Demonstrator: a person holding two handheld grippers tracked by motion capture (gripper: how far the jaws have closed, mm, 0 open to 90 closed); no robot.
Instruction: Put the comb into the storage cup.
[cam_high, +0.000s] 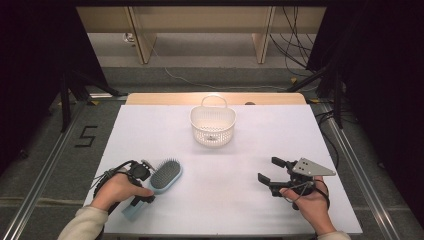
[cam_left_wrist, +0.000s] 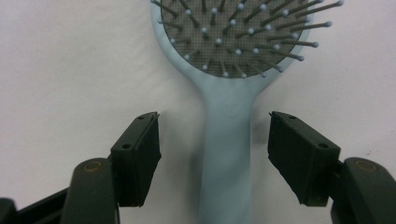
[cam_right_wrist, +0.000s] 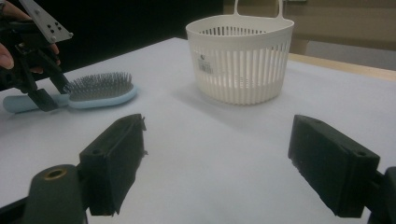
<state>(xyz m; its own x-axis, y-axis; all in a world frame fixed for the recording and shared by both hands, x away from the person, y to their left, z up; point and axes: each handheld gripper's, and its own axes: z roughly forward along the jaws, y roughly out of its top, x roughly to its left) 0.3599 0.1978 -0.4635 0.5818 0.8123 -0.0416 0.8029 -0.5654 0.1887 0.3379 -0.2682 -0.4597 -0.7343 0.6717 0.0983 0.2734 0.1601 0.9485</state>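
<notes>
Straddling the light-blue hairbrush (cam_left_wrist: 227, 140) handle, well short of the white basket (cam_high: 213, 125), the left gripper (cam_left_wrist: 215, 154) is partly open with pads not touching yet, so squeeze squarely mid-handle; right gripper (cam_right_wrist: 215, 163) gapes empty.

Even, soft light from above brightens the white tabletop (cam_high: 225, 150) in the high view, while the left and right edges of that frame fall into near black. A warm glare strip lies along the tabletop's far edge. The white basket (cam_high: 213, 125) casts a faint shadow toward the lower frame. In the left gripper view the hairbrush (cam_left_wrist: 229, 93) is sharp with a soft shadow at its left; the black jaws at the bottom are slightly blurred. The right gripper view is grainy, with a dark upper left background.
</notes>
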